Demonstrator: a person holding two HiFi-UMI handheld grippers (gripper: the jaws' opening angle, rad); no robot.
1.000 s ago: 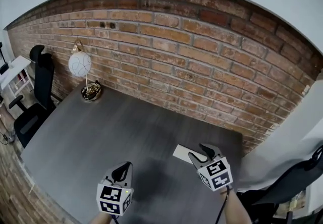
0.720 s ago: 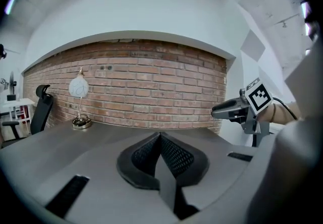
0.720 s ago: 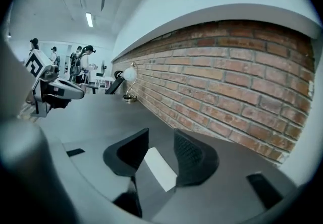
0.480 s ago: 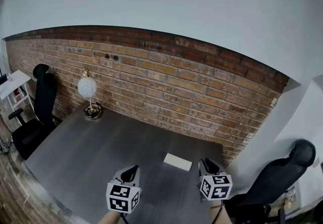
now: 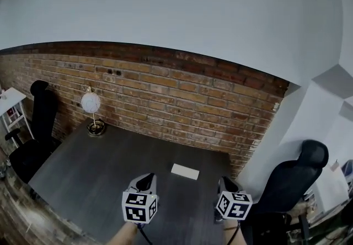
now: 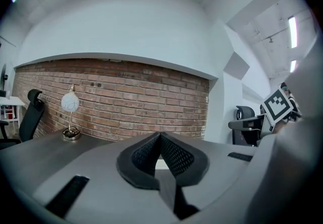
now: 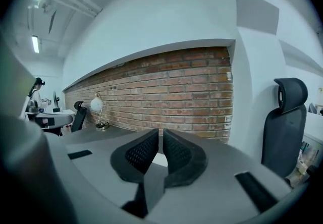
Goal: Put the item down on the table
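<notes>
Hand-held grippers (image 5: 146, 179) (image 5: 226, 182), black-white marker cubes (image 5: 139, 207)

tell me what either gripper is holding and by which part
Nothing is held. The left gripper is shut, empty; the right gripper has just been closing on nothing. The item lies on the table.

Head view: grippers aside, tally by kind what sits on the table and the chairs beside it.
Globe lamp: 1
White flat item: 1
Black office chairs: 2, one at the left end of the table, one past its right end
Total: 4
</notes>
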